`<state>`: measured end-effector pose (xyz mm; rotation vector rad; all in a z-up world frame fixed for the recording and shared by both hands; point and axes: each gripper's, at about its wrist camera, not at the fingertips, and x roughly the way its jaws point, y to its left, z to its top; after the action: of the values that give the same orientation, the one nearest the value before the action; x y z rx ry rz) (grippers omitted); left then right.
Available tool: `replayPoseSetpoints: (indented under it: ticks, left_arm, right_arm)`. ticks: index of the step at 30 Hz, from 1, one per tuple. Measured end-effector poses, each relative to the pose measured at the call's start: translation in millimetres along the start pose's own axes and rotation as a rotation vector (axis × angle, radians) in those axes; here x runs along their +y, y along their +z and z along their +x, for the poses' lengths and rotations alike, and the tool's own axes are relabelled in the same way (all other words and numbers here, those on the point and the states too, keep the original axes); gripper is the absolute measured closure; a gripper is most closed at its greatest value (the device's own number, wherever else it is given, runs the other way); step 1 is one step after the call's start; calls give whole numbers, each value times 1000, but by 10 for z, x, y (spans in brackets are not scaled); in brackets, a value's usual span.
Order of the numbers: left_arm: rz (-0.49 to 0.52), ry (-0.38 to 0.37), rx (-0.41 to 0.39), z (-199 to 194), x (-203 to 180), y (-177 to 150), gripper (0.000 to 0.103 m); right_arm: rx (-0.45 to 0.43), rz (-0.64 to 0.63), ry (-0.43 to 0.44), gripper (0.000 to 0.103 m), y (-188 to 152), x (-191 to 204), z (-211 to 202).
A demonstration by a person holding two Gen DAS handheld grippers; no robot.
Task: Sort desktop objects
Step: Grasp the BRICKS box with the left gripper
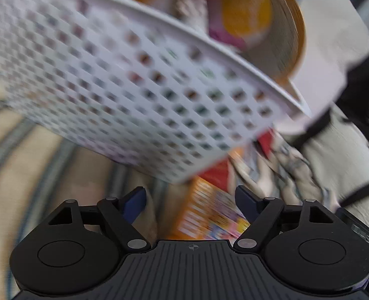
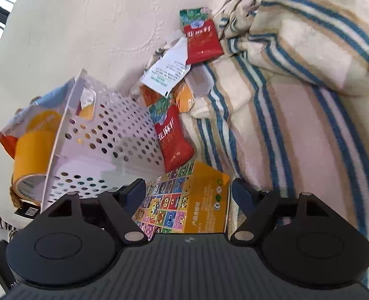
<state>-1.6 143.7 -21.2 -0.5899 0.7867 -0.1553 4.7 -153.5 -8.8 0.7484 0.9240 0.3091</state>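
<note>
A white perforated basket [image 2: 114,135] lies tipped on its side on the striped blanket; it fills the blurred left wrist view [image 1: 124,85]. An orange tape roll [image 2: 31,157] and pouches spill from its mouth; the roll also shows in the left wrist view [image 1: 279,25]. An orange box with a colourful grid [image 2: 184,200] lies between my right gripper's fingers. My right gripper [image 2: 188,190] is open around it. My left gripper [image 1: 190,197] is open and empty, just below the basket, above the same box [image 1: 209,215]. Two red sachets [image 2: 174,137] [image 2: 202,40] and a white sachet [image 2: 166,72] lie beside the basket.
A striped blue, beige and pink blanket [image 2: 297,115] covers the surface at the right, bunched up at the top right. A cream textured cloth [image 2: 96,25] lies behind the basket. A small dark item [image 2: 28,211] lies under the tape roll.
</note>
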Motion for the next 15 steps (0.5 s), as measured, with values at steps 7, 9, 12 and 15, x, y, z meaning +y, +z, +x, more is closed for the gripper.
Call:
replayPoseSetpoints:
  ticks: [7,9,12,15]
  left_arm:
    - [126,-22,-11,-178,-287,-187,24]
    - [138,-28,-33,-283,-344,-231,24]
    - [173,-31,-82,-459,-481,-258,23]
    - [156,-37,-135,-637,-584,-239,20]
  right_arm:
    - [-62,43,23,13,-52,-113,-153]
    - [-72,71,43,11,-73,-131,-230]
    - [-82,97,79,9,-72,-100,-364]
    - [-93,108,107,9,-46,22,-506]
